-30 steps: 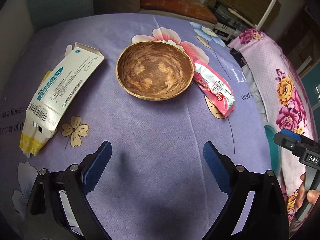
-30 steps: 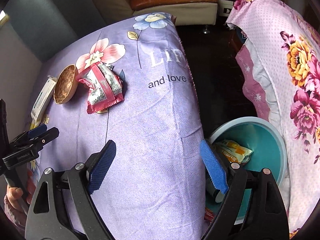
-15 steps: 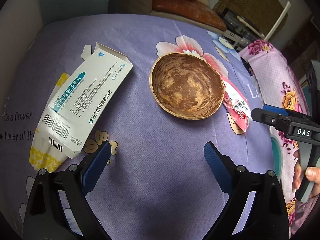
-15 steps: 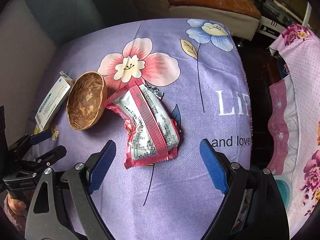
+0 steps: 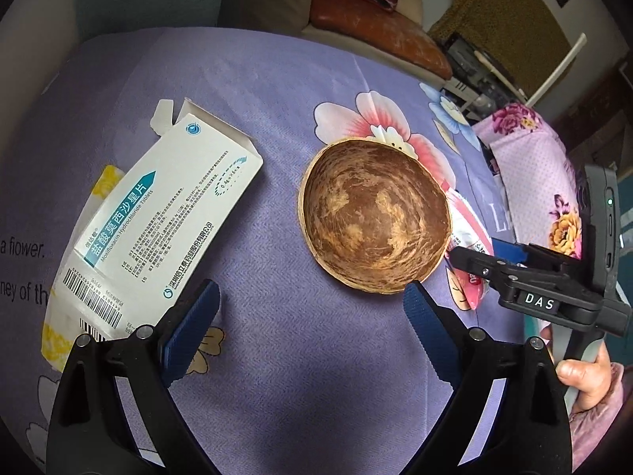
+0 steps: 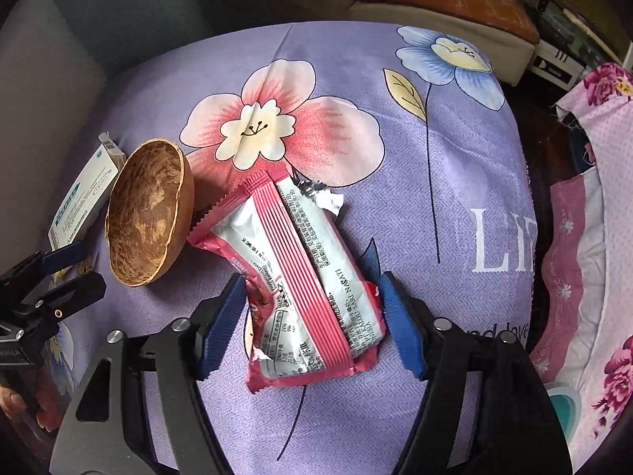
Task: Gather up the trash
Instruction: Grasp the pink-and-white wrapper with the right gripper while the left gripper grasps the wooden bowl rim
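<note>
A red and silver snack wrapper (image 6: 308, 277) lies on the purple flowered cloth, just right of a brown coconut-shell bowl (image 6: 148, 213). My right gripper (image 6: 310, 289) straddles the wrapper's near half; its jaws are closing and the blue pads touch both side edges. In the left wrist view that right gripper (image 5: 482, 255) sits over the wrapper (image 5: 469, 233), beside the bowl (image 5: 374, 217). A flattened white medicine box (image 5: 158, 221) lies left of the bowl. My left gripper (image 5: 310, 297) hangs open over bare cloth between box and bowl, holding nothing.
A sliver of a teal bin (image 6: 561, 403) shows off the table's right edge, below a pink flowered cover (image 6: 593, 237). A brown cushioned seat (image 5: 376, 35) stands behind the table. The left gripper (image 6: 85, 267) appears at the far left, by the box (image 6: 83, 198).
The right gripper swung from the teal bin to the snack wrapper, came down over it and narrowed its jaws onto it. The left gripper drifted left, bringing the medicine box closer.
</note>
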### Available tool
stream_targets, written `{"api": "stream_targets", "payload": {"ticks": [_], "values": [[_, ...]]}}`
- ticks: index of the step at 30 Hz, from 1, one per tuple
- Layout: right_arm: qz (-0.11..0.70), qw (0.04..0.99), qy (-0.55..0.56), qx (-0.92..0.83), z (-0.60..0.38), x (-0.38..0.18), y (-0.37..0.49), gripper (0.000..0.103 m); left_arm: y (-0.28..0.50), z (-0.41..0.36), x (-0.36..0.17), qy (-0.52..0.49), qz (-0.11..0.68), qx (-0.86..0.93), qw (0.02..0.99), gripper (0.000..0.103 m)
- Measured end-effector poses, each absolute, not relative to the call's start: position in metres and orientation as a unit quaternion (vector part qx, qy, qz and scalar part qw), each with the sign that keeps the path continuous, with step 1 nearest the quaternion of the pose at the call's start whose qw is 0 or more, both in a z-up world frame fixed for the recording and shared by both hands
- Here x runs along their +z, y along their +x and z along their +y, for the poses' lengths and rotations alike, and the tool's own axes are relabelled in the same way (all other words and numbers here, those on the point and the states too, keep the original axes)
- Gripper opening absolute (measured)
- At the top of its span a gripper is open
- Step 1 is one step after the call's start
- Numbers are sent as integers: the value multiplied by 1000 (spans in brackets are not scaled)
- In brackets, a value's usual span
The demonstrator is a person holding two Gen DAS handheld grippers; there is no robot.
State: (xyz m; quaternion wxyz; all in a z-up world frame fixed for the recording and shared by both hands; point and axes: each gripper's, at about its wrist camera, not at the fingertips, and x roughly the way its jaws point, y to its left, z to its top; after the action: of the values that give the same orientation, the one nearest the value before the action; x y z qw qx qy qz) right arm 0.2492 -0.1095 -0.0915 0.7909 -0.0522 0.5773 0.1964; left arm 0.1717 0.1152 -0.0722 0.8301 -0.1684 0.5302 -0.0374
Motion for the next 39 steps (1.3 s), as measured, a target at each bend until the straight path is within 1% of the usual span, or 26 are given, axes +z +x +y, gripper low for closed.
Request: {"api": "stream_targets", "payload": {"ticks": [1,2,3,5,13,17,20,21,22,24,25,26,27,30,35,39], "values": [[572,794,-56,197,-109,-89,247,51,173,116,-73,-173,528,-35,830,94],[573,793,-56,200,-109,-89,244,42,175,115,-73,-177,526,-33,831,94],[572,794,-54,200,-110,-87,242,40,176,115,-74,-180,524,-32,832,94],[570,797,-51,195,-114,-85,237,39,179,112,-74,-183,522,-32,833,94],[563,805,-30,186,-137,-74,220,39,198,101,-77,-173,518,-27,837,94],[551,816,-31,174,-145,-68,214,39,204,93,-80,-151,519,-27,841,81],[548,819,-18,166,-154,-66,213,40,207,84,-80,-130,519,-25,845,80],[548,820,-14,165,-156,-66,214,40,209,83,-81,-125,518,-25,846,79],[547,821,-10,164,-158,-66,214,40,210,81,-81,-121,517,-25,847,76],[547,821,-5,163,-161,-67,212,40,211,77,-80,-109,513,-18,852,53],[547,822,-3,162,-162,-67,212,40,212,75,-81,-102,511,-15,853,45],[547,822,-1,162,-163,-68,210,40,213,74,-81,-95,511,-15,854,27],[547,821,1,161,-164,-69,209,40,213,72,-81,-92,511,-16,854,21],[548,821,7,159,-168,-72,207,40,207,67,-76,-78,498,-12,864,13],[547,822,29,153,-179,-73,198,40,195,48,-64,-44,488,-49,870,11],[541,828,46,140,-194,-68,188,40,182,36,-57,-36,486,-71,870,11]]}}
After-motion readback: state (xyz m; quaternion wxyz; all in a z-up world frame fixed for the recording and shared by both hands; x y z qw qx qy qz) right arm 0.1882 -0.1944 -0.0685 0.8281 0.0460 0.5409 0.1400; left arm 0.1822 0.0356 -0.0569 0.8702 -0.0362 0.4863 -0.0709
